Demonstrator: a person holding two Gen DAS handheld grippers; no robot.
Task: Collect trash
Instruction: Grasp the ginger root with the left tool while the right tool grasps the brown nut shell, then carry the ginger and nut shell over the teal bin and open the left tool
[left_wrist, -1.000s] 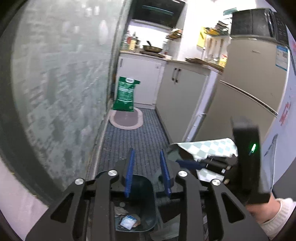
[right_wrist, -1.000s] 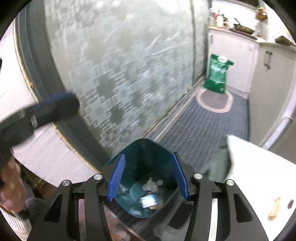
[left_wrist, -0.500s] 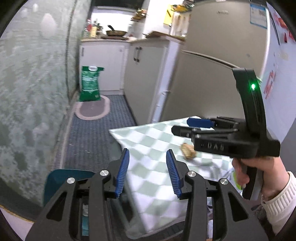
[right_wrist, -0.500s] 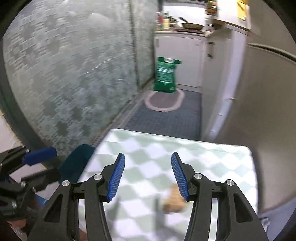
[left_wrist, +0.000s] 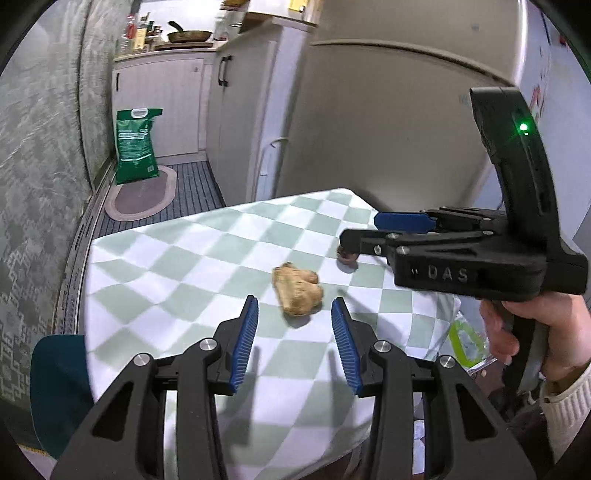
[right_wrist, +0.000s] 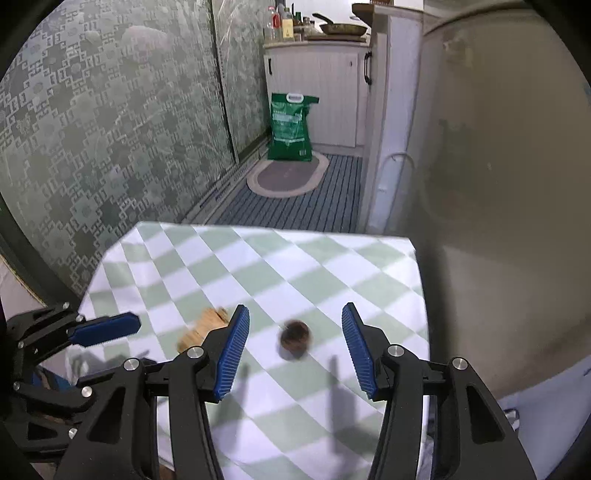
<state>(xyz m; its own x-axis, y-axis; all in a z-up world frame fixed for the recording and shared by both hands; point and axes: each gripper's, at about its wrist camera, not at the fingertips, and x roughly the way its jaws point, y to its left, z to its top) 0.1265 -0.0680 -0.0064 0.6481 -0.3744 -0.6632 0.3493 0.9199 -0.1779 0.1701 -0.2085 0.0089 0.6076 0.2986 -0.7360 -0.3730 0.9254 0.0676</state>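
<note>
Bin (left_wrist: 55, 387) beside table (left_wrist: 184, 266); green bag (right_wrist: 290, 127) far back.

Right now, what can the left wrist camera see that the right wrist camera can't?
Only the left wrist view shows the person's hand gripping the right hand-held gripper, and the teal bin beside the table. Only the right wrist view shows the small brown round scrap clearly, between its open fingers. Both show the checked tablecloth, the tan scrap and the green bag.
</note>
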